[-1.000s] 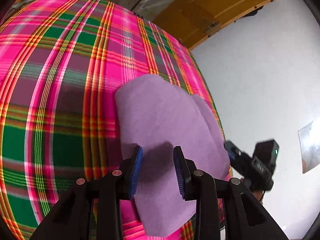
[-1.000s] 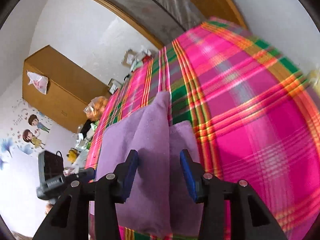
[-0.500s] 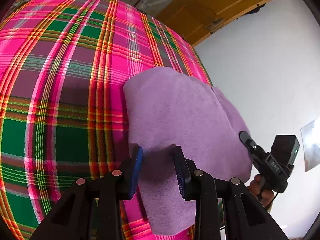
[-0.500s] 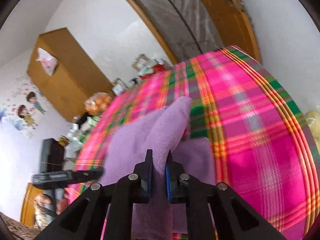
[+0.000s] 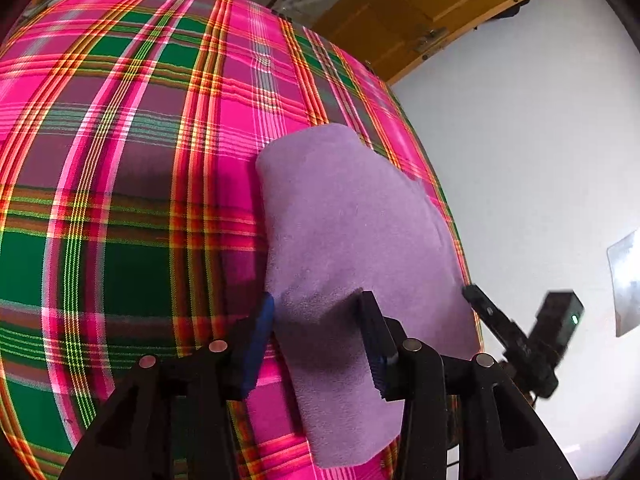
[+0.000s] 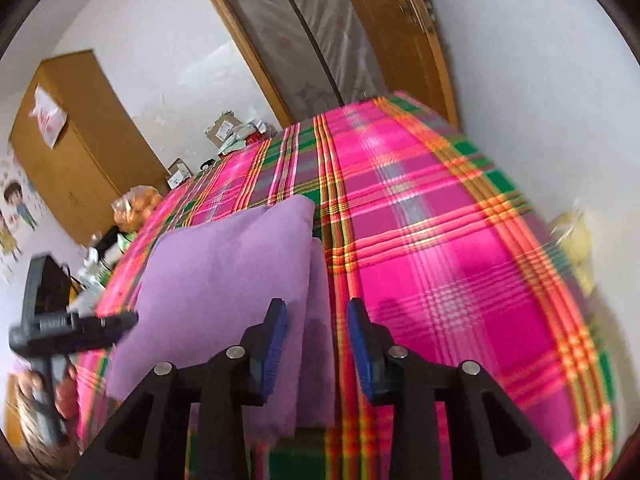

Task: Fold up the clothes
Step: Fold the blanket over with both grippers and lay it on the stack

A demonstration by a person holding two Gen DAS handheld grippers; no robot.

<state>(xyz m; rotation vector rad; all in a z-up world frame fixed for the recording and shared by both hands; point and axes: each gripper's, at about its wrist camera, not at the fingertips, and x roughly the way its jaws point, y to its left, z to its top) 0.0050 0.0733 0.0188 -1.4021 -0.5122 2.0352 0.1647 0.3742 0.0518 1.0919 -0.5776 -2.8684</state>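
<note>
A purple cloth [image 5: 352,232] lies folded on the pink and green plaid table cover [image 5: 120,160], near the table's right edge. My left gripper [image 5: 316,300] hangs over the cloth's near end. Its jaws are opening, with the cloth between them but not pressed. In the right wrist view the same cloth [image 6: 224,272] shows a top layer over a lower one. My right gripper [image 6: 317,304] straddles the lower layer's edge, its jaws opening and its pads clear of the fabric. Each view also catches the other tool: the right gripper [image 5: 476,300] and the left gripper [image 6: 128,318], held by a hand.
Boxes and packets [image 6: 232,132] crowd the table's far end, beside a bag of orange things [image 6: 136,208]. A wooden wardrobe [image 6: 68,152] and a door frame [image 6: 320,40] stand behind. A white wall [image 5: 520,160] runs close along one table edge.
The right gripper shut on the cloth's raised fold half a second ago and has now let go of it. The cloth has settled flatter. The left jaws have widened.
</note>
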